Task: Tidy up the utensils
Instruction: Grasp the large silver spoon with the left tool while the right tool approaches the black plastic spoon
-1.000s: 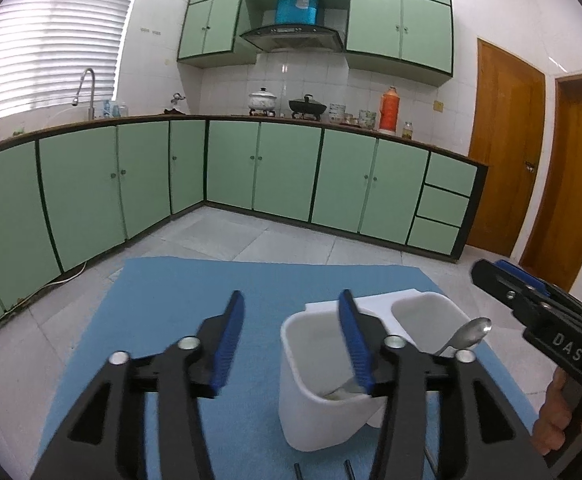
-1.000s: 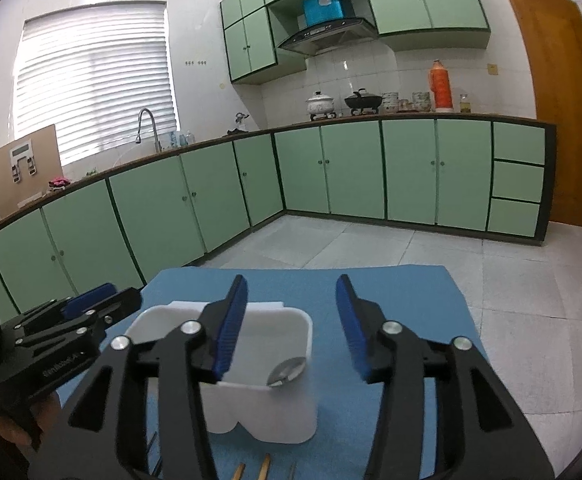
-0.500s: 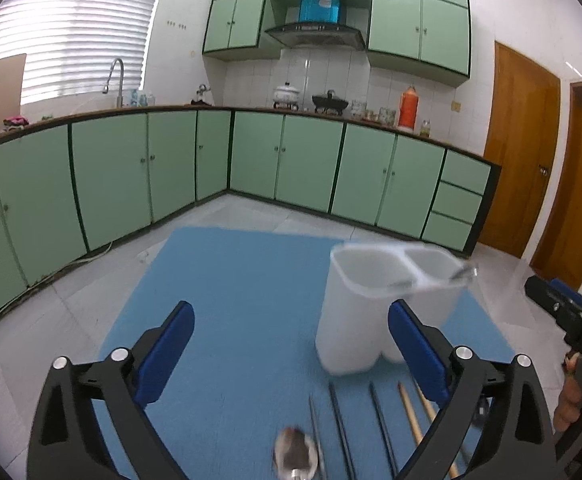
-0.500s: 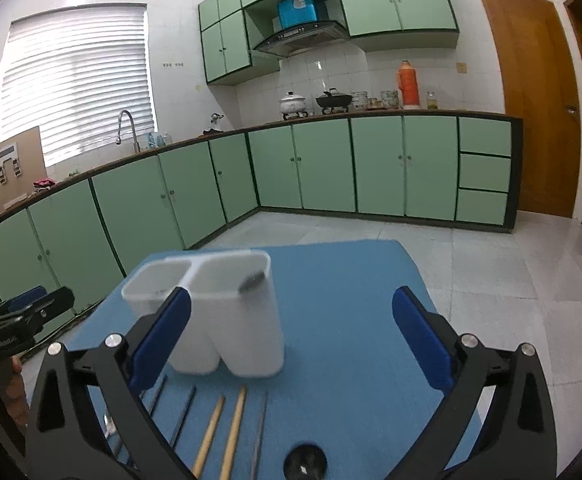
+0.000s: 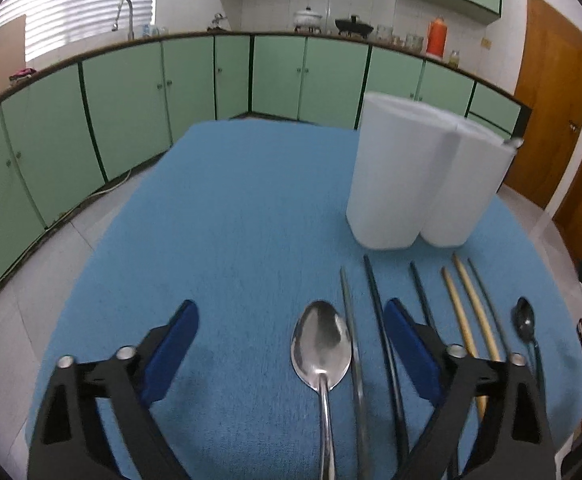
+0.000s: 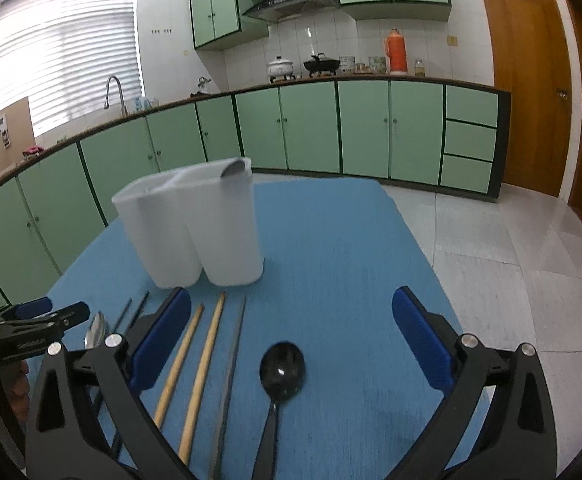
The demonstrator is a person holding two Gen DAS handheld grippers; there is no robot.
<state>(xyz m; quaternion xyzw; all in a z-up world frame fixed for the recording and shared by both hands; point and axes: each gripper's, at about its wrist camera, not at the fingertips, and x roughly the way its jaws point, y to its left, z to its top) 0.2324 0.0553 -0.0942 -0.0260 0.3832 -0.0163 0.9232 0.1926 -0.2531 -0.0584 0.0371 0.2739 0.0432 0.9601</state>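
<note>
We see the left tool (image 5: 291, 354) with its jaws well apart and closing, above the silver spoon (image 5: 321, 346); the pads press on nothing. The spoon lies bowl up on the blue mat (image 5: 219, 216), its handle cut off at the lower edge of the left view. The right tool (image 6: 291, 338) stands wide open over the black spoon (image 6: 282, 369), gripping nothing. Between the two spoons lie dark chopsticks (image 5: 375, 304) and two wooden chopsticks (image 6: 207, 340); their near ends are hidden behind the tool frames, and motion blur keeps us from counting the dark ones surely. The white two-compartment holder (image 6: 199, 232) stands upright on the mat just beyond the utensil tips. We make out a metal utensil tip (image 6: 233, 167) at the rim of its right compartment; its contents are otherwise hidden. The bench under the mat is not visible.
</note>
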